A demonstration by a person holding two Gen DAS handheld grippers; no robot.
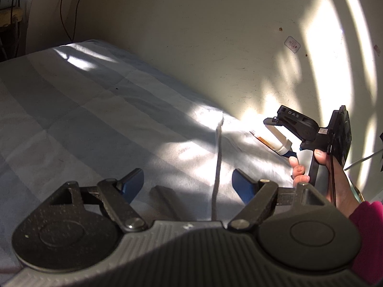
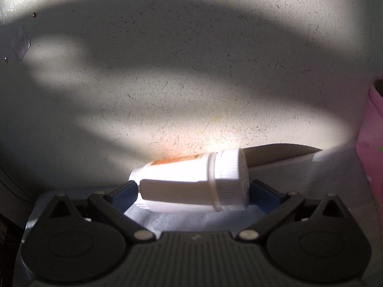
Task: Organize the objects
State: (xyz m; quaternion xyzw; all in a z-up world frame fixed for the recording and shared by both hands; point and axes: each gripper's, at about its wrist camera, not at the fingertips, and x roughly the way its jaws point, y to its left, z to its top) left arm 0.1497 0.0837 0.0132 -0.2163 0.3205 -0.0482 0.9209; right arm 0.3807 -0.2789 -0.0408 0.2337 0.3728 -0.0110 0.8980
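My right gripper [image 2: 194, 191] is shut on a white pill bottle [image 2: 189, 186] with an orange label, held sideways end to end between the blue pads, its ribbed cap to the right. It hangs just above the bed, close to the wall. In the left wrist view the right gripper [image 1: 280, 138] shows at the right with the bottle [image 1: 275, 141] in it, near the wall. My left gripper [image 1: 189, 184] is open and empty, low over the grey-blue bedsheet [image 1: 95, 110].
A cream wall [image 1: 215, 35] runs along the far side of the bed, with a small sticker [image 1: 292, 44] on it. A dark flat object [image 1: 165, 198] lies on the sheet between the left fingers. Something pink [image 2: 373, 131] stands at the right edge.
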